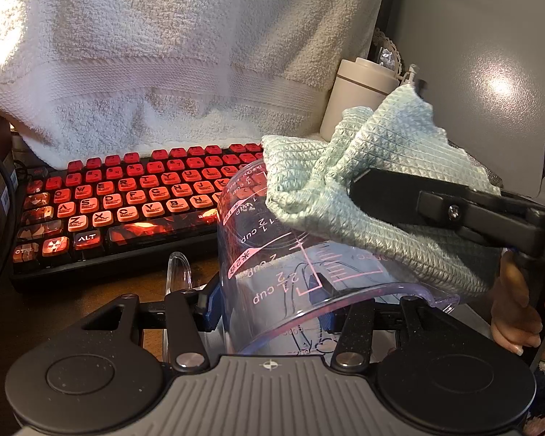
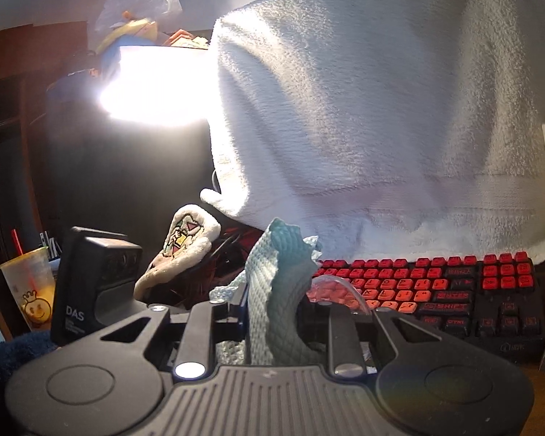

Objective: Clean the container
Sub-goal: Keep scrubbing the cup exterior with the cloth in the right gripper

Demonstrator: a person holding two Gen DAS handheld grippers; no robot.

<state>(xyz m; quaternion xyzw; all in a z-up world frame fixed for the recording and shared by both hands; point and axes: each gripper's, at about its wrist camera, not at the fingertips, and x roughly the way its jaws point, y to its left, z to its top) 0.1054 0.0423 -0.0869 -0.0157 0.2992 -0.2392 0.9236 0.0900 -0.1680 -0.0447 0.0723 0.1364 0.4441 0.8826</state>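
Behind everything hangs a big white towel [image 1: 170,54], draped down to the back edge of a red keyboard [image 1: 127,200] on a brown desk [image 1: 91,290], with a pale lidded tumbler [image 1: 356,98] tucked at the right. Front and centre, the left gripper [image 1: 269,312] has a clear measuring cup [image 1: 290,254] clamped between its jaws, lying on its side, cup markings reading upside down, so the open mouth faces back toward the camera and the wall is offered up for wiping. And in from the right comes the right gripper [image 1: 367,192], jaws pinched tight on a bunched pale green cloth [image 1: 381,181], a person's hand [image 1: 516,312] working the grip below. That cloth is draped over the upper right side of the cup, pressed against the outside of the plastic as far as the bulging lens lets me judge; whether any of it reaches inside I can't say. From the right wrist view the cloth [image 2: 276,290] rises straight out of the closed jaws, with the cup's clear rim [image 2: 341,290] just peeking beyond it over the keyboard [image 2: 436,290]. Off to the left sit a drink cup with a straw [image 2: 29,294], a black camera box [image 2: 87,279] and a glaring lamp [image 2: 156,87]. My read: the wipe is mid-job, one gripper steadying, the other scrubbing. Holding the cup off the desk keeps the keyboard clear of the rubbing.
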